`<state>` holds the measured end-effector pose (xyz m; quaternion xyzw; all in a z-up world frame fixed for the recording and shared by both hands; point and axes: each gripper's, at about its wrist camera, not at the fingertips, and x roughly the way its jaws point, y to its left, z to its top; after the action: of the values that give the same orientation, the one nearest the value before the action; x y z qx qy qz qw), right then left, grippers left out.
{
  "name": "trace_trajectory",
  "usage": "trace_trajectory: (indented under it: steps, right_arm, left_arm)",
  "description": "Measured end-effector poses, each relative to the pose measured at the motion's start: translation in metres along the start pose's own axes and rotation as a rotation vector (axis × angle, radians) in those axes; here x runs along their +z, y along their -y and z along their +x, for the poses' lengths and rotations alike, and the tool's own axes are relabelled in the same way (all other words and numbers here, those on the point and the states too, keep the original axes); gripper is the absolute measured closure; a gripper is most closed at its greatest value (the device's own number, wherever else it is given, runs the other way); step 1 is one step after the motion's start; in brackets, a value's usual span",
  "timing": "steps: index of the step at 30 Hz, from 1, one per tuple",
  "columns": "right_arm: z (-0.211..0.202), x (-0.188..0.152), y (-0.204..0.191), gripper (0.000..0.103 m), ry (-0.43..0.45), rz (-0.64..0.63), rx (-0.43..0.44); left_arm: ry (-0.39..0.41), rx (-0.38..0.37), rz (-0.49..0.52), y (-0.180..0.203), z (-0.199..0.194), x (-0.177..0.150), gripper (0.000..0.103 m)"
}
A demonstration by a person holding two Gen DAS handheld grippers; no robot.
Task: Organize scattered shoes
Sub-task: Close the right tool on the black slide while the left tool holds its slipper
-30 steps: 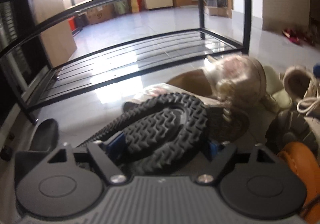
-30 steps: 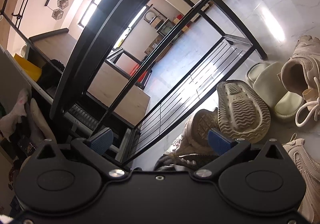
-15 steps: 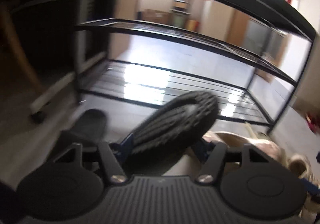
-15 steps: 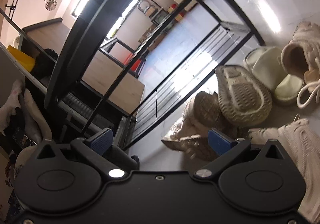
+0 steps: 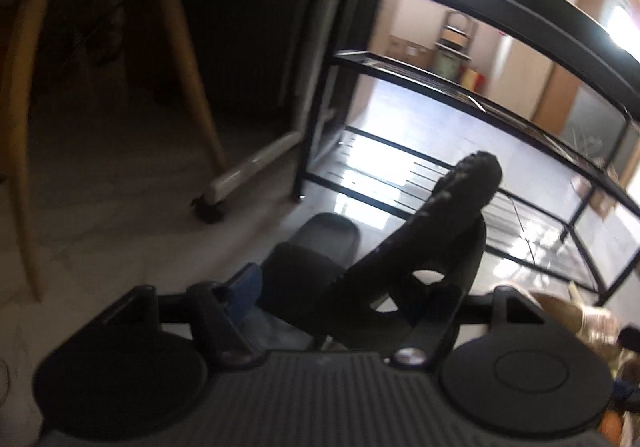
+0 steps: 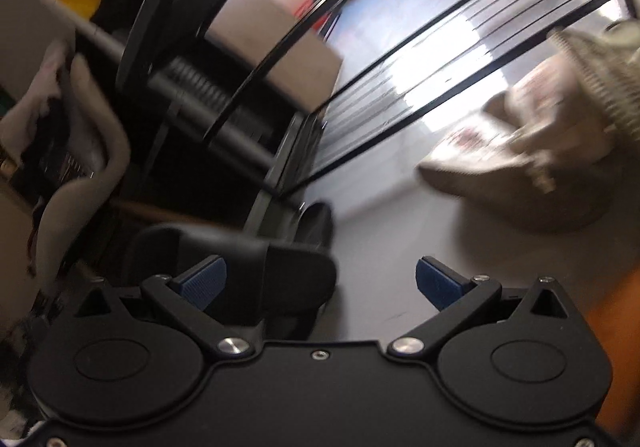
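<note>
Black lug-soled sandal (image 5: 432, 247) between left gripper (image 5: 332, 287) jaws, now widening; long axis toward black wire shoe rack (image 5: 500, 183) bottom shelf. Right gripper (image 6: 320, 283) wide open, empty.

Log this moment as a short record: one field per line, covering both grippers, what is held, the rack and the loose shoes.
left gripper: jaws opening, black slipper between them
black slipper: raised off the floor, treaded sole facing left, toe toward the rack
second black slipper: flat on the floor near the rack's left corner
shoe rack: black metal, tiers in view bare
right gripper: open, nothing between its blue pads
beige sneaker: on the floor in front of the rack, blurred
floor: pale, glossy tiles
</note>
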<state>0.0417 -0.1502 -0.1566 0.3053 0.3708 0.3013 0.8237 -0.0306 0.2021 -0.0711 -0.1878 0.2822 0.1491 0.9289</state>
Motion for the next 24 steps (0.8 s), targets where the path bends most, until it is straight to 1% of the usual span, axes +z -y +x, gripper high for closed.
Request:
trace_trajectory:
  steps: [2, 4, 7, 8, 11, 13, 14, 15, 16, 17, 18, 19, 21, 24]
  right_arm:
    - [0.01, -0.004, -0.014, 0.0, -0.03, -0.032, 0.004]
    - [0.015, -0.007, -0.022, 0.0, -0.05, -0.045, 0.005]
    - [0.018, -0.01, -0.029, 0.0, -0.072, -0.058, -0.002]
    - [0.018, -0.011, -0.03, 0.0, -0.074, -0.057, -0.008]
    - [0.015, -0.013, -0.029, 0.0, -0.076, -0.047, -0.028]
    - [0.014, -0.013, -0.028, 0.0, -0.075, -0.036, -0.038]
    - [0.012, -0.013, -0.027, 0.0, -0.075, -0.03, -0.044]
    - [0.012, -0.013, -0.026, 0.0, -0.074, -0.028, -0.047]
    - [0.011, -0.013, -0.026, 0.0, -0.072, -0.029, -0.051]
    - [0.011, -0.013, -0.026, 0.0, -0.071, -0.03, -0.054]
    - [0.012, -0.013, -0.026, 0.0, -0.07, -0.031, -0.057]
    - [0.011, -0.013, -0.026, 0.0, -0.071, -0.028, -0.061]
    - [0.013, -0.012, -0.024, 0.0, -0.071, -0.023, -0.063]
    - [0.014, -0.012, -0.025, 0.0, -0.071, -0.025, -0.063]
  left_arm:
    - [-0.01, 0.016, -0.045, -0.008, 0.005, 0.003, 0.025]
    - [-0.032, 0.042, -0.101, -0.017, 0.012, 0.008, 0.024]
    - [-0.078, 0.034, -0.158, -0.031, 0.021, 0.012, 0.012]
    - [-0.091, 0.027, -0.177, -0.035, 0.024, 0.013, 0.011]
    - [-0.138, -0.051, -0.257, -0.048, 0.039, 0.019, 0.005]
    - [-0.159, -0.098, -0.302, -0.056, 0.047, 0.022, 0.004]
    - [-0.145, -0.126, -0.319, -0.058, 0.048, 0.022, 0.006]
    - [-0.126, -0.158, -0.332, -0.06, 0.046, 0.021, 0.032]
    - [-0.116, -0.169, -0.322, -0.059, 0.045, 0.022, 0.072]
    - [-0.11, -0.171, -0.302, -0.058, 0.043, 0.023, 0.079]
    - [-0.113, -0.161, -0.302, -0.058, 0.042, 0.025, 0.083]
    - [-0.129, -0.153, -0.325, -0.059, 0.044, 0.025, 0.085]
    - [-0.16, -0.146, -0.374, -0.063, 0.048, 0.025, 0.085]
    - [-0.161, -0.154, -0.38, -0.061, 0.05, 0.024, 0.085]
